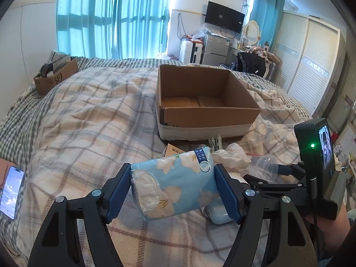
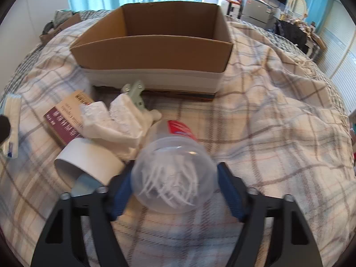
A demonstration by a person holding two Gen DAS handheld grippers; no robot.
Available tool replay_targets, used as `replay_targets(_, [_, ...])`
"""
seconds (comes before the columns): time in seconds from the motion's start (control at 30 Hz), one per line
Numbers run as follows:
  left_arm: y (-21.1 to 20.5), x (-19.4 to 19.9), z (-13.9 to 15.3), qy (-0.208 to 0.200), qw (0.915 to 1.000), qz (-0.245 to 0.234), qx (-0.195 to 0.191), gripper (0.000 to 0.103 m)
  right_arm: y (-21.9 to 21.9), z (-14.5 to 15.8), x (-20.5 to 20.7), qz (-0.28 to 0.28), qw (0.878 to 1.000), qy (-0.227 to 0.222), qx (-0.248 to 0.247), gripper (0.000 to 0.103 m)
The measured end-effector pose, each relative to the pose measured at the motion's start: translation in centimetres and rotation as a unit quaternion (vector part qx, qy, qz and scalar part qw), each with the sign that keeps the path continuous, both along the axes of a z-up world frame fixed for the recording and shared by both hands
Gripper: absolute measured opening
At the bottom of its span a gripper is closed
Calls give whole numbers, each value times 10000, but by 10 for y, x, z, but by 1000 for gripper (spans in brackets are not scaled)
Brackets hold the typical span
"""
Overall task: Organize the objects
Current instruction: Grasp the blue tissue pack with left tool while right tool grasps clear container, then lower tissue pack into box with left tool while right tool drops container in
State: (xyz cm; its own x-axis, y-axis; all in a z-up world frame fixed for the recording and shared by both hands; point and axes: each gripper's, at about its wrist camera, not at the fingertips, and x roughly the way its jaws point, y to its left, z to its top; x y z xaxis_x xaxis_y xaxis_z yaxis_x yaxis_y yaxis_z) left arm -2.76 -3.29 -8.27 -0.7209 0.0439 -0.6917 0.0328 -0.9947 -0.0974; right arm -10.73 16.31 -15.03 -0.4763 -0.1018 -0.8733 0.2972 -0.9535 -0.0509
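Your left gripper is shut on a soft tissue pack at the bottom middle of the left wrist view. Both blue pads press its sides. The pack is light blue with cream flowers and a small dark blue label near its top right end. Its near left end is torn open, and white tissue shows there. The pack's long side runs from the lower left up to the upper right, so the label end points toward the cardboard box. Under the pack, a small pale blue case lies on the plaid blanket.

Your right gripper holds a clear round plastic container at the bottom middle of the right wrist view. Its pads sit tight against both sides. The container looks blurry, with thin white pieces inside. A red bit shows at its far end, which points up the frame toward the box.

Left of it lie a roll of white tape, crumpled white tissue and a dark red book. A phone lies at the left edge of the left view.
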Motion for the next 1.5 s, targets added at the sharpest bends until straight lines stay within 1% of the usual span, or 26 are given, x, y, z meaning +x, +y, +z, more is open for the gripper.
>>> replay_targets(0.07, [2,1,3,25,10000,-11,-52,76,-1,6,5,45,9999,154,21,64])
replay_targets(0.17, [1,3,12,97,9999,-30,-48,76,3,26,15,81,9989,417,-200,64])
replay_targets(0.27, [-5,2,25,183,9998,-16,74,76,8,55,21,123,9967,766,-223,64])
replay_targets(0.37, [-8,-6,42,315,9995,-3,57,76,15,89,23,152,9922,1179,-385,64])
replay_targets(0.47, [-8,-26,59,379,9992,-81,131,76,20,126,17,269,9858,1581,-506,64])
replay_targets(0.57, [-3,-54,79,463,9988,-145,41,76,24,164,1,347,9792,1916,-576,64])
replay_targets(0.67, [7,-83,98,588,9978,-314,3,76,29,193,-20,391,9743,2095,-727,64])
replay_targets(0.8, [18,-130,110,653,9971,-391,-97,76,26,214,-54,419,9707,2207,-850,64])
replay_targets(0.93, [22,-171,100,609,9963,-574,-181,76,16,209,-96,503,9720,2120,-878,64])
replay_targets(1.03, [22,-206,80,463,9966,-630,-277,76,9,194,-135,484,9757,1985,-787,64])
replay_targets(1.13, [20,-225,56,292,9969,-677,-261,76,3,172,-161,431,9786,1872,-735,64])
replay_targets(1.23, [23,-231,31,188,9961,-761,-399,76,1,140,-180,388,9815,1723,-733,64])
replay_targets(1.3, [24,-234,18,151,9954,-872,-375,76,0,120,-186,475,9828,1613,-764,64])
replay_targets(1.37, [23,-240,9,92,9951,-935,-295,76,-4,105,-190,610,9839,1488,-786,64])
replay_targets(1.5, [18,-250,-4,-81,9965,-805,-222,77,-6,86,-201,624,9858,1376,-737,64])
